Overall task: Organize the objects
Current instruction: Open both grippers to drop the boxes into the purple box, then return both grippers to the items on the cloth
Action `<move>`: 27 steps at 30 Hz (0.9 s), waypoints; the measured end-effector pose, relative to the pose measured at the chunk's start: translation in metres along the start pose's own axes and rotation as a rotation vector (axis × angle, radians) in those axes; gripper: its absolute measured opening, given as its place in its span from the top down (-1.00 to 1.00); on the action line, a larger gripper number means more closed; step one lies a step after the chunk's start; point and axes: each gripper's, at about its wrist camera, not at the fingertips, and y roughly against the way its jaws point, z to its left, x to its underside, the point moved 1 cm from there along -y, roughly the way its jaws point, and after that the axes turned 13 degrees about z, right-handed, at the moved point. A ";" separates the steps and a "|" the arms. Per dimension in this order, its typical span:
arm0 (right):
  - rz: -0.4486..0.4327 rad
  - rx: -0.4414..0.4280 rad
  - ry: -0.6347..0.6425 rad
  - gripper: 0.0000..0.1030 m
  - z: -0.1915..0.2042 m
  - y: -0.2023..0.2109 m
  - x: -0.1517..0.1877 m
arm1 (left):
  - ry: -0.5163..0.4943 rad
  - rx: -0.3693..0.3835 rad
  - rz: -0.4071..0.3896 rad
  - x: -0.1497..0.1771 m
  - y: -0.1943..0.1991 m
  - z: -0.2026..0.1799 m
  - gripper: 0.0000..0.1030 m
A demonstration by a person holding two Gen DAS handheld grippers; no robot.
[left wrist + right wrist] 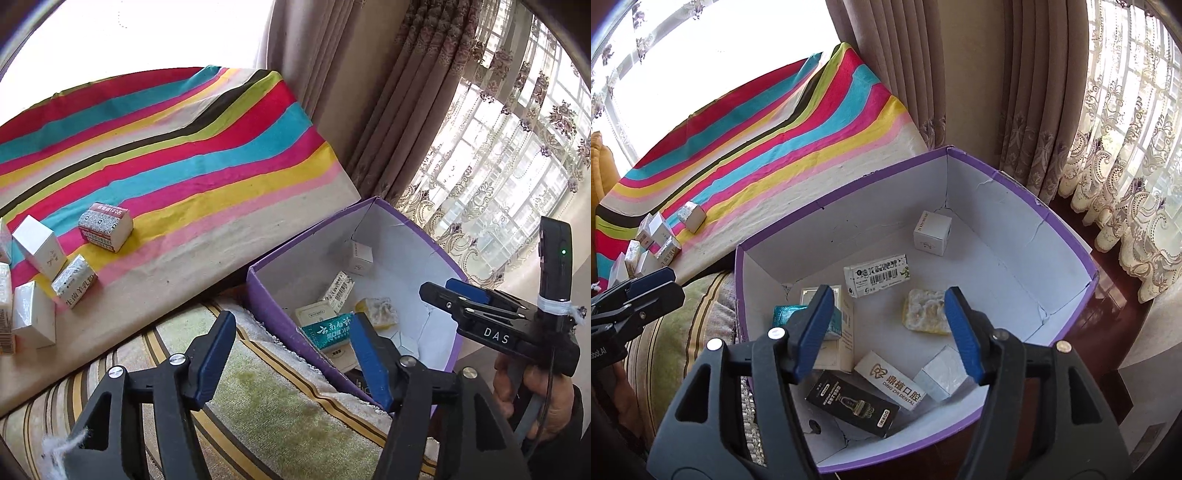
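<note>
A purple box (849, 229) with white inner walls stands beside a striped cloth (177, 155). Inside lie several small packages, among them a teal carton (786, 314), a black carton (849, 406), a white dental carton (894, 380) and a yellow sponge (923, 314). My right gripper (890, 332) hangs open above the box with nothing between its fingers. My left gripper (293, 354) is open and empty over the box's near left rim (273, 314). Several small white and silver cartons (105, 227) sit on the cloth at the left.
A striped cushion (280, 406) lies under the left gripper, between the cloth and the box. Beige curtains (960, 74) and lace drapes (1126, 184) hang behind. A hand (535, 391) holds the right gripper's handle. Dark wood floor (1108, 295) shows right of the box.
</note>
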 end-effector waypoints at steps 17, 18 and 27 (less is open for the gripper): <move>0.010 0.006 0.150 -0.40 0.072 0.010 0.001 | 0.250 -0.056 -0.108 0.062 0.062 0.098 -0.26; 0.013 0.003 0.158 -0.41 0.076 0.009 0.002 | 0.268 -0.060 -0.113 0.067 0.065 0.105 -0.26; 0.052 -0.033 0.245 -0.42 0.119 -0.001 0.011 | 0.386 -0.105 -0.168 0.101 0.093 0.148 -0.26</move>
